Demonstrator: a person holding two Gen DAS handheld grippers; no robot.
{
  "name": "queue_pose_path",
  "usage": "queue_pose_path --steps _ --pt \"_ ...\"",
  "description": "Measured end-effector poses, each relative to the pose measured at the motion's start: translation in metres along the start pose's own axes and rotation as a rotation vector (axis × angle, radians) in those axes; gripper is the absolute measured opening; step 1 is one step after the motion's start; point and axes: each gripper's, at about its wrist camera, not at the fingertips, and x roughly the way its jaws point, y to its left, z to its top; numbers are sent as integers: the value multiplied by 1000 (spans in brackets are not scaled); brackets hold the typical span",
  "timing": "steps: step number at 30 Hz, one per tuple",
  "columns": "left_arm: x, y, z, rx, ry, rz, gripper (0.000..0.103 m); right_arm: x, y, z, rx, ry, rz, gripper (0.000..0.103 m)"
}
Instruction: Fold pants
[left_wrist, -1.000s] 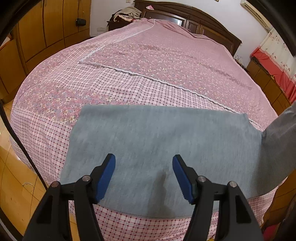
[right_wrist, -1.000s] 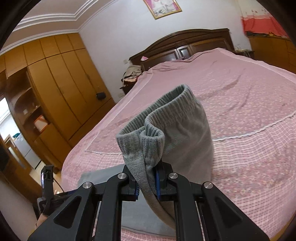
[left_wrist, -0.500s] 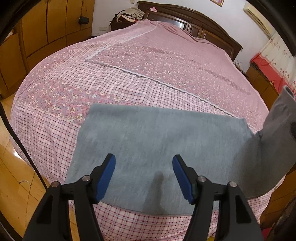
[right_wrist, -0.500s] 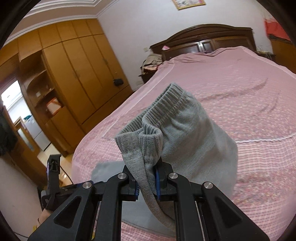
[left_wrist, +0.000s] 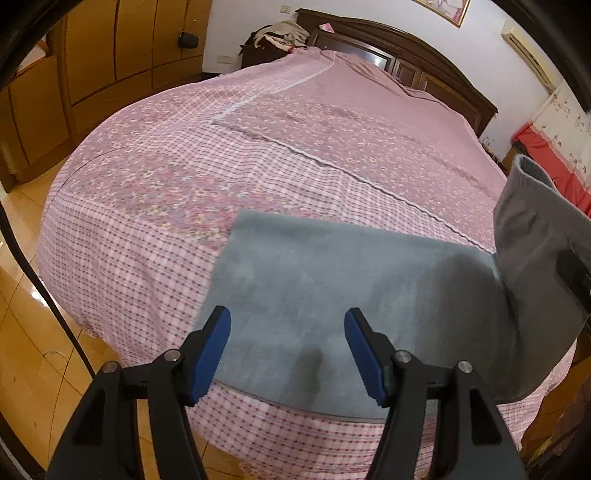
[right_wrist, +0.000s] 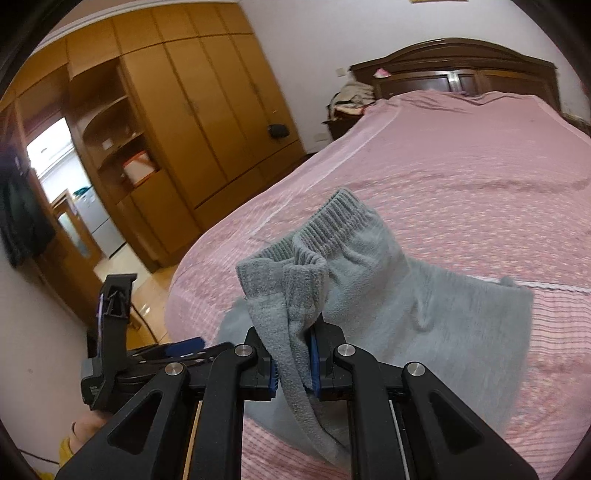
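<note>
Right hand-held gripper (right_wrist: 292, 363) clamped tight on the ribbed waistband end of the grey fleece pants (right_wrist: 424, 314). Vs 1 s ago: that end has swung across from the right and dropped lower, now over the flat part of the pants; in the left wrist view the lifted flap (left_wrist: 535, 266) has come well into frame at right, where before only its edge showed. The fold line has shifted along with it. Left hand-held gripper (left_wrist: 287, 350) holds nothing, jaws standing wide apart, hovering over the near edge of the flat pants, blue pads (left_wrist: 210, 354) not touching the cloth that I can tell; its view has slid a bit sideways, the opening is unchanged.

Meaning for the task: fold-over is mid-way. Waistband end is carried over the rest but not yet laid down; judge the next need is to lower it flat and line up the edges, then let go. Left looks placed to pin or smooth.

Pants lie at the foot of the bed, near its edge, partly draped on the right.

Bed: pink floral-and-check bedspread (left_wrist: 184, 177), mostly smooth, dark wood headboard (left_wrist: 406, 48) at the far end. Room: tall orange-brown wooden wardrobe (right_wrist: 177, 122) along the left wall, glossy wood floor (left_wrist: 33, 332), pile of clothes (right_wrist: 351, 98) on a nightstand by the headboard, red curtain (left_wrist: 546, 162) at right, doorway to a bright rm at far left.
</note>
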Motion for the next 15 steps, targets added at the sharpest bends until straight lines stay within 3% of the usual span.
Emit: queue_pose_path --steps 9,15 --pt "-2 23 -3 -26 -6 27 67 47 46 -7 -98 73 64 14" --pt "0 40 -4 -52 -8 64 67 82 62 -17 -87 139 132 14"
